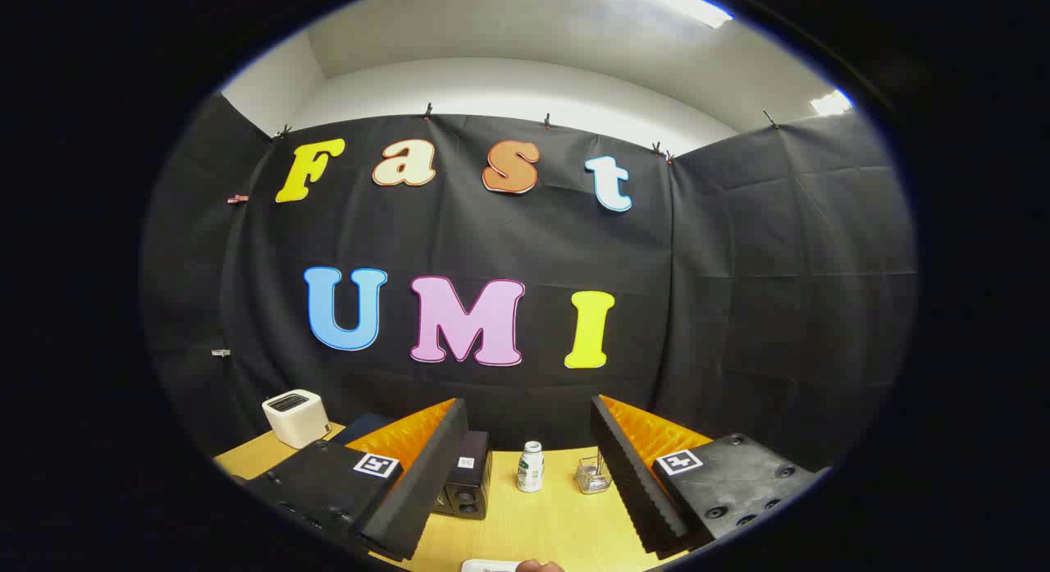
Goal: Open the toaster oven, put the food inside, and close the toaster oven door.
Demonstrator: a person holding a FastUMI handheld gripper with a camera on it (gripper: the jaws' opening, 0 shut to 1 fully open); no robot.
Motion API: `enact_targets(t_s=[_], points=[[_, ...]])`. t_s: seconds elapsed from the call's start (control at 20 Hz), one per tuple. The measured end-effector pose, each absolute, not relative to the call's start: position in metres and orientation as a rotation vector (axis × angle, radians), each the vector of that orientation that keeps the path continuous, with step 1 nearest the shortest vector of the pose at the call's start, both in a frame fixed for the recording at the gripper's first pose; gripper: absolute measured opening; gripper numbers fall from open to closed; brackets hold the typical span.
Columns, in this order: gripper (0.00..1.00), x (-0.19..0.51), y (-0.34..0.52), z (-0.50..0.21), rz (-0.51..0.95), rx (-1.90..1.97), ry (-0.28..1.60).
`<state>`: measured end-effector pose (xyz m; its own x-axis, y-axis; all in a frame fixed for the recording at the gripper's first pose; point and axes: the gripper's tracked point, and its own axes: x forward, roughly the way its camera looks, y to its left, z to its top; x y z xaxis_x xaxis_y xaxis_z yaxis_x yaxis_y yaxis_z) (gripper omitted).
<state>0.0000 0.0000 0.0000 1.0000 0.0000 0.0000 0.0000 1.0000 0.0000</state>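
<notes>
The tongs (pixel 529 473) are held above the table with the two fingers wide apart, and nothing is between them. The left finger (pixel 422 482) and the right finger (pixel 627 482) stand on each side of a wide gap, and through this gap the wooden table (pixel 541 523) can be seen.

In the gap, ahead of the fingers, stands a small white bottle (pixel 531 466) with a green label, upright on the table. Just right of it, near the right finger, is a small wire basket (pixel 592 475). On the left side of the gap a dark box with two round knobs on its front (pixel 465 482) stands on the table, partly hidden behind the left finger. This seems to be the toaster oven, but I cannot tell if its door is open or closed.

Farther left, beyond the left finger, a white toaster (pixel 295 418) with a slot on top stands near the back edge of the table. Between it and the left finger a dark blue thing (pixel 361 428) lies on the table; I cannot tell what it is.

At the near edge of the table, between the fingers, is a small white thing (pixel 490 565) and beside it a fingertip (pixel 537 565) of a person.

Behind the table hangs the black cloth wall (pixel 738 309).
</notes>
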Motion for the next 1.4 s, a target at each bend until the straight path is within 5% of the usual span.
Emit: enact_targets(t_s=[0.9, 1.4], points=[[0.98, 0.000, 0.022, -0.004, 0.010, -0.022, 0.008], [0.98, 0.021, 0.122, -0.040, 0.095, -0.008, 0.053]])
